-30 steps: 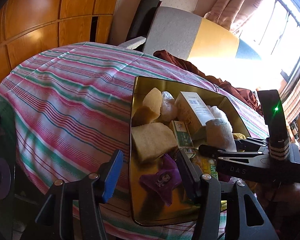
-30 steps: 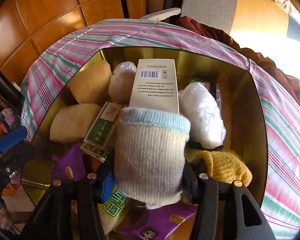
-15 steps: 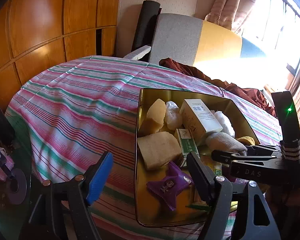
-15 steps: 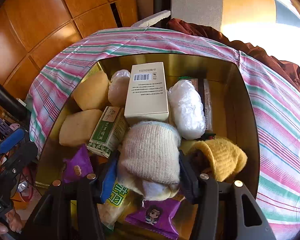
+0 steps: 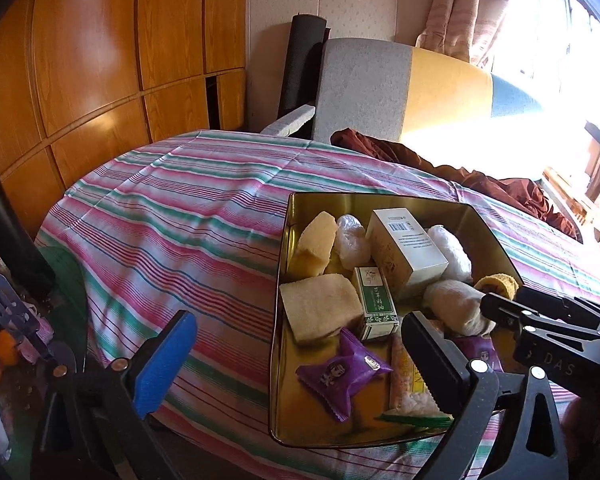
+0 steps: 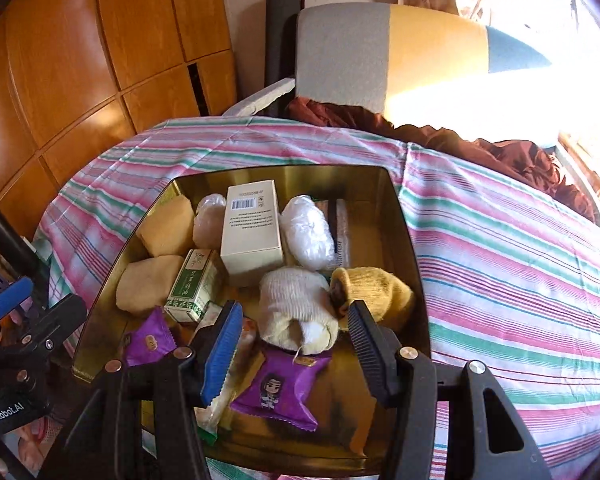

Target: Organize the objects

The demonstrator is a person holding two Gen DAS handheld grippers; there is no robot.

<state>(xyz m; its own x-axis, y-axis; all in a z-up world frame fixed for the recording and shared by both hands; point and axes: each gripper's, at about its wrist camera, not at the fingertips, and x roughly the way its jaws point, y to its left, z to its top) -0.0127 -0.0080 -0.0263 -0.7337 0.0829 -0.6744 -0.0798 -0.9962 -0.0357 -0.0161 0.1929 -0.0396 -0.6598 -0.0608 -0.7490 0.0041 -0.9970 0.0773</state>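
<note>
Right gripper (image 6: 292,344) wide open, holding nothing; white sock (image 6: 296,304) lies in tin (image 6: 404,240) just beyond its fingertips, between them. Left gripper (image 5: 296,356) wide open, empty, straddling tin's left wall.

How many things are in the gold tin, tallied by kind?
Sponges: 2
Boxes: 2
Plastic-wrapped bundles: 2
Rolled socks: 2
Purple snack packets: 2
Total: 10, plus half-hidden wrappers I cannot count.
</note>
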